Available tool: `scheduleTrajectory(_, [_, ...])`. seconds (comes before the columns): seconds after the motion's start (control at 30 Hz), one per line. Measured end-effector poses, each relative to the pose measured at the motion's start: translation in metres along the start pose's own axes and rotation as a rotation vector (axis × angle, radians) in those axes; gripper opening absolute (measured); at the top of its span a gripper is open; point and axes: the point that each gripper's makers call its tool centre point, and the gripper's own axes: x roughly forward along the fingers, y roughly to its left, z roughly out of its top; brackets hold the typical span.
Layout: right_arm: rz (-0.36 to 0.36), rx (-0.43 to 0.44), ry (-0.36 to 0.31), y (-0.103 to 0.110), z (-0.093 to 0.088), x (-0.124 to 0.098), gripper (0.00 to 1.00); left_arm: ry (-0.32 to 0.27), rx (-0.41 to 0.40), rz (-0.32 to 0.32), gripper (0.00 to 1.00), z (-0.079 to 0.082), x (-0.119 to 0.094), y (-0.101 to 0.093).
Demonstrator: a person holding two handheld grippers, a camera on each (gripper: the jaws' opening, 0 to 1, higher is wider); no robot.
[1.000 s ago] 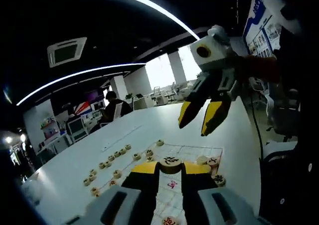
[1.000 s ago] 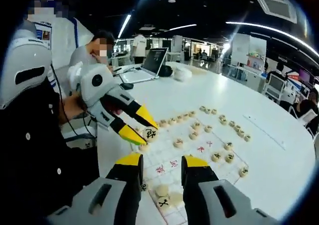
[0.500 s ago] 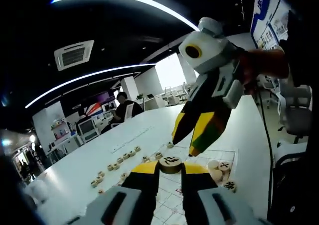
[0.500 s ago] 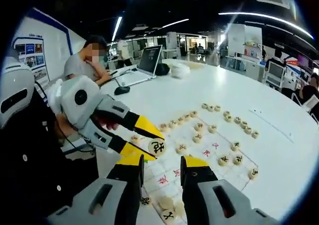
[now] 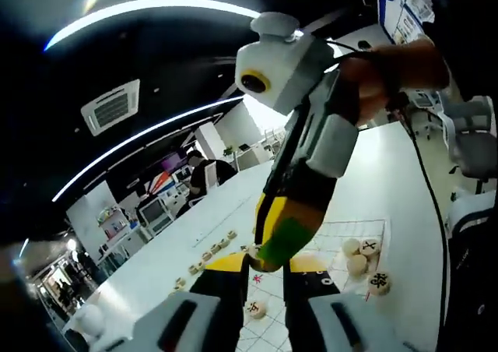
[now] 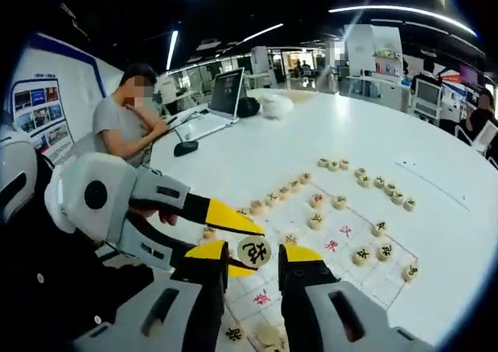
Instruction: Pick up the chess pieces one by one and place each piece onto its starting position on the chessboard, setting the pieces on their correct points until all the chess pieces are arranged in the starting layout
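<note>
A round wooden chess piece [image 6: 254, 251] with a black character is held in the air by my left gripper [image 6: 245, 239], which reaches in from the left with its yellow tips shut on it. My right gripper [image 6: 253, 257] stands open, one jaw on each side of that piece without clearly touching it. In the left gripper view, my right gripper [image 5: 268, 251] comes down from the upper right onto my left gripper [image 5: 266, 262] and hides the held piece. Below lies the chessboard [image 6: 342, 243] [image 5: 342, 231] on a white table.
Rows of loose pieces [image 6: 366, 181] [image 5: 210, 251] lie along the board's far side, and three more pieces [image 5: 362, 255] sit near its corner. A seated person [image 6: 128, 118] works at a laptop [image 6: 226, 95] at the table's far edge. An office chair [image 5: 471, 134] stands beside the table.
The two grippers have come together above the board. The right gripper's jaws now straddle the piece held by the left gripper, which was apart from them a second ago.
</note>
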Motion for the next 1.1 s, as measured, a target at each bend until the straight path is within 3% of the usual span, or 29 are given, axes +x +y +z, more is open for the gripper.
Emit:
scheduleTrajectory(0.2, [0.004,0.02,0.018,0.002,-0.001,0.004,0.19,0.01,0.064,0.038,0.2,-0.001,-0.003,0.001])
scheduleTrajectory(0.43, [-0.006,0.008,0.027,0.001,-0.001,0.005,0.19,0.009,0.075,0.041,0.2,-0.004,-0.004,0.003])
scheduleTrajectory(0.57, [-0.009,-0.002,0.016,-0.003,0.001,0.0,0.19,0.002,0.067,0.003,0.36,-0.005,-0.005,-0.001])
scheduleTrajectory(0.63, [-0.021,-0.014,0.01,-0.009,0.002,-0.007,0.19,0.017,0.067,-0.023,0.36,-0.01,-0.007,-0.003])
scheduleTrajectory(0.7, [-0.03,-0.03,0.011,-0.013,0.0,-0.012,0.19,0.018,0.047,-0.041,0.36,-0.013,-0.009,-0.002])
scheduleTrajectory(0.83, [-0.042,-0.137,0.049,-0.022,-0.013,-0.027,0.19,0.006,-0.069,-0.098,0.37,-0.019,-0.018,0.001])
scheduleTrajectory(1.1, [-0.023,-0.234,0.186,-0.016,-0.059,-0.055,0.19,-0.016,-0.219,-0.218,0.37,-0.028,-0.039,0.006])
